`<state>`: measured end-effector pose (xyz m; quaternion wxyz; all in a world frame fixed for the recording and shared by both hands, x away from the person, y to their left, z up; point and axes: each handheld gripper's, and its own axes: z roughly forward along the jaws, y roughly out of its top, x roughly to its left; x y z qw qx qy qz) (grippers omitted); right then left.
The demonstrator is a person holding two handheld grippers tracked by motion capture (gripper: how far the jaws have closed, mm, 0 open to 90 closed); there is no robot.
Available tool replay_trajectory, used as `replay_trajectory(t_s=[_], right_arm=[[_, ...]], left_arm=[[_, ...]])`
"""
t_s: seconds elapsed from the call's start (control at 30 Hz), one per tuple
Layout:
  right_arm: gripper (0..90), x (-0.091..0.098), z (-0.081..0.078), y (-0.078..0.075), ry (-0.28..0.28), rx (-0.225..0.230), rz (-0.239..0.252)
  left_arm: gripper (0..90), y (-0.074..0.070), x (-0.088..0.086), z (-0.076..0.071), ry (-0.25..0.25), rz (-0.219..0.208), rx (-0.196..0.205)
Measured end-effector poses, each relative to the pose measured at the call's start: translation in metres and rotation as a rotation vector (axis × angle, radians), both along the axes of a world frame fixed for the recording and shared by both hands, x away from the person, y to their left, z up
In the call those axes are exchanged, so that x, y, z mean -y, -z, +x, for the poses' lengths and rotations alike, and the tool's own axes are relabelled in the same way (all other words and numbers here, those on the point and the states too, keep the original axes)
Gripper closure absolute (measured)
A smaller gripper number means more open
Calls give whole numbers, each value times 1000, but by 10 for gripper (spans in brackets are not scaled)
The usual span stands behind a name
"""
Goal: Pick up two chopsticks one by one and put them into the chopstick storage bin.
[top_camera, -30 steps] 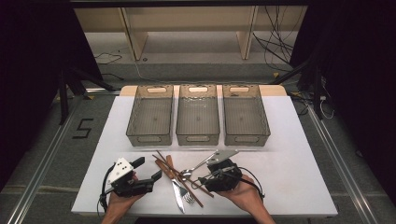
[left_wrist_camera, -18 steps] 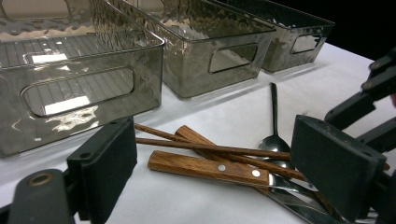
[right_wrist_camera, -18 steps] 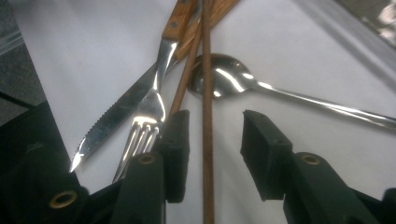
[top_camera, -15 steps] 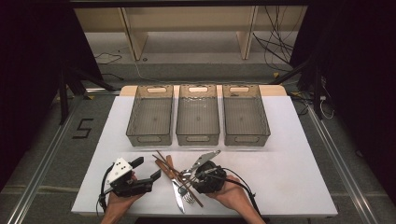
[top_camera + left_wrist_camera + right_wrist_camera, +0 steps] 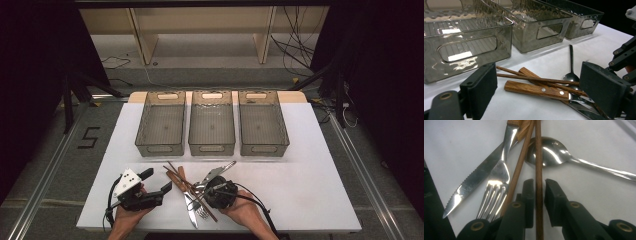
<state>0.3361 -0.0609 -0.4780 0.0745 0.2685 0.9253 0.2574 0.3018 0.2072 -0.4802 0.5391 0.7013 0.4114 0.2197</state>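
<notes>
Right gripper view puts us closest to the work: our right gripper [image 5: 539,195] has its jaws drawn nearly together around one wooden chopstick [image 5: 538,157], though we cannot tell whether the pads are pressing it yet. A second chopstick [image 5: 520,162] runs just beside it, and a fork [image 5: 495,187], a serrated knife [image 5: 471,182] and a spoon [image 5: 549,151] lie tangled around them on the white table [image 5: 454,145]. Our left gripper [image 5: 544,82] rests on the table with its jaws spread wide and nothing between them, facing the same heap, where a wood-handled knife [image 5: 536,90] lies under the chopsticks. Farther off, three smoky plastic bins [image 5: 211,122] stand in a row, and all look empty. We judge the sorting has barely begun: no piece has reached a bin, and the whole pile is left to clear.
</notes>
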Motion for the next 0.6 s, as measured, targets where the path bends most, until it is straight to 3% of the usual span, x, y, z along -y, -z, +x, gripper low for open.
replay_trajectory(t_s=[0.07, 0.2, 0.37, 0.6], right_arm=[[837, -2, -2, 0, 1, 7, -4], [845, -2, -3, 0, 3, 10, -1], [852, 3, -3, -7, 13, 25, 45], [852, 12, -2, -19, 20, 56, 120]], left_arm=[[145, 0, 0, 0, 1, -1, 1], [145, 0, 0, 0, 0, 3, -1], [145, 0, -1, 0, -4, -2, -9], [145, -4, 0, 3, 14, -74, -80]])
